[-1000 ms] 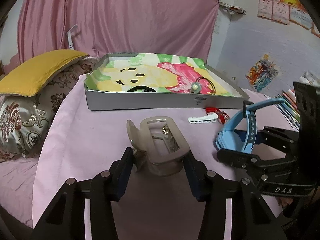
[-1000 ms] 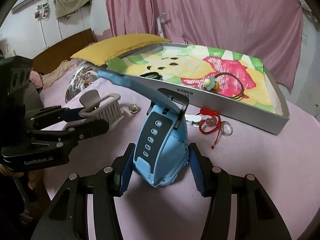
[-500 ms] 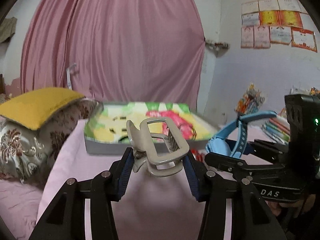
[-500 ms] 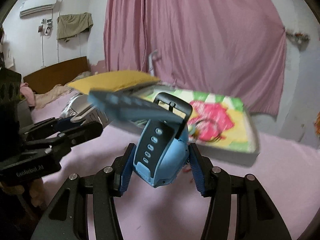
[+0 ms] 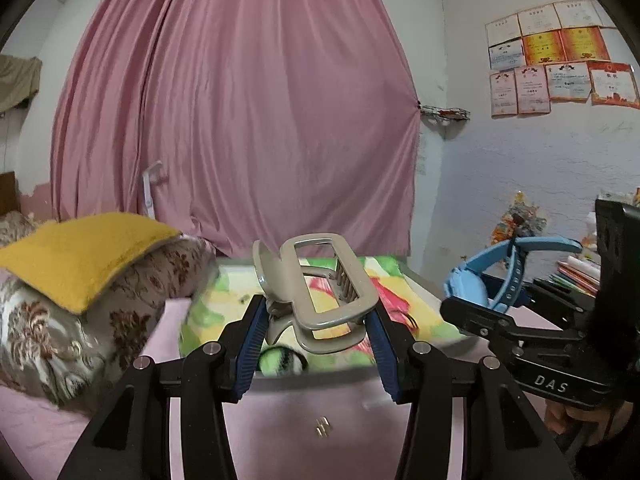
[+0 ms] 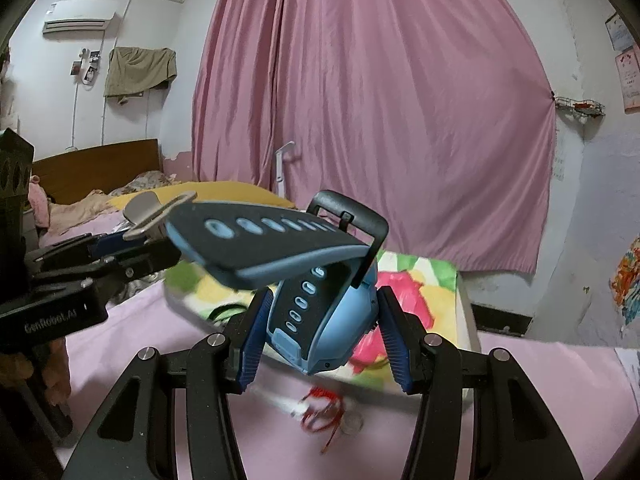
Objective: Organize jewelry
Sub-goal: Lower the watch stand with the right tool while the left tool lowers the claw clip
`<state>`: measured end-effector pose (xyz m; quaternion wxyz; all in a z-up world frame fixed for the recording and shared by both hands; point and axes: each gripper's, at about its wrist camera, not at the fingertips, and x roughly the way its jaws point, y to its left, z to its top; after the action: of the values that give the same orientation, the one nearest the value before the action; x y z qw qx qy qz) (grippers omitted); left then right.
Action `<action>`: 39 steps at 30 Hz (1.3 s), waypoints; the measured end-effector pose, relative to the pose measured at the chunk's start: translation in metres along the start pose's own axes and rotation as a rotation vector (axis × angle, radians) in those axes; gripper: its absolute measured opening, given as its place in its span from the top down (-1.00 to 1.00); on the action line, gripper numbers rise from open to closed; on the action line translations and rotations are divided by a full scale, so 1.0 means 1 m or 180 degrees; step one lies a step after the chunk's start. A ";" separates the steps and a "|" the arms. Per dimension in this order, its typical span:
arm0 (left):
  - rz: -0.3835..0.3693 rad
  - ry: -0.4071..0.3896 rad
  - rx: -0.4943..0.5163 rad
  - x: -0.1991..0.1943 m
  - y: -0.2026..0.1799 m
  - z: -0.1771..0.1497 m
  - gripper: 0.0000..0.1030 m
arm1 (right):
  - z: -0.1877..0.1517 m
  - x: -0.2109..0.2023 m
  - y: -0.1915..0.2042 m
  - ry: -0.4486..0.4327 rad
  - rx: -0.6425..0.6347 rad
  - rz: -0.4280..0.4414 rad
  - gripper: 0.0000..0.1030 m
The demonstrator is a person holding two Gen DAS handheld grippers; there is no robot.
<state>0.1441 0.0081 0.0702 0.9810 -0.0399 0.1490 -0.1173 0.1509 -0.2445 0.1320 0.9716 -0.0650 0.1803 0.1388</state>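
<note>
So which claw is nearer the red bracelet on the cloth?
Right. The right claw, holding the watch, hangs just above the bracelet. The left claw, holding the hair clip, is off to the side, farther away.

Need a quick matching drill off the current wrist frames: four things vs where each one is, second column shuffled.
Things:
1. hair claw clip
2. blue watch
3. red cord bracelet
4. yellow cushion

Places:
A. lying on the pink cloth
B. between the left gripper's pads
C. on top of the floral pillow
D. between the right gripper's pads

Pairs: 1-B, 2-D, 3-A, 4-C
</note>
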 end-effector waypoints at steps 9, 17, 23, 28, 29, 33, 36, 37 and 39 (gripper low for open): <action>-0.0022 0.0150 -0.0208 0.059 0.025 0.009 0.09 | 0.012 0.048 -0.014 0.0140 0.0087 -0.0077 0.08; 0.0138 0.0800 -0.0300 0.101 0.033 -0.004 0.09 | -0.005 0.093 -0.025 0.0707 0.0320 0.0013 0.08; 0.0244 0.1146 -0.0217 0.116 0.031 -0.012 0.09 | -0.016 0.112 -0.033 0.1007 0.0484 0.0104 0.08; 0.0252 0.1430 -0.0158 0.127 0.025 -0.019 0.08 | -0.028 0.126 -0.038 0.1194 0.0570 0.0170 0.08; 0.0247 0.1462 -0.0167 0.129 0.025 -0.020 0.08 | -0.031 0.127 -0.037 0.1225 0.0587 0.0185 0.07; 0.0244 0.1531 -0.0203 0.131 0.027 -0.022 0.07 | -0.033 0.132 -0.040 0.1247 0.0653 0.0232 0.07; 0.0184 0.1503 -0.0235 0.128 0.027 -0.021 0.06 | -0.031 0.131 -0.041 0.1215 0.0691 0.0228 0.03; 0.0167 0.1501 -0.0252 0.126 0.028 -0.021 0.04 | -0.031 0.129 -0.041 0.1192 0.0703 0.0213 0.01; 0.0161 0.1486 -0.0300 0.123 0.029 -0.022 -0.13 | -0.030 0.123 -0.042 0.1122 0.0710 0.0221 -0.02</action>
<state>0.2581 0.0059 0.0113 0.9197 -0.0537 0.3780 -0.0916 0.2640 -0.2596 0.0623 0.9208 0.0259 0.3638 0.1378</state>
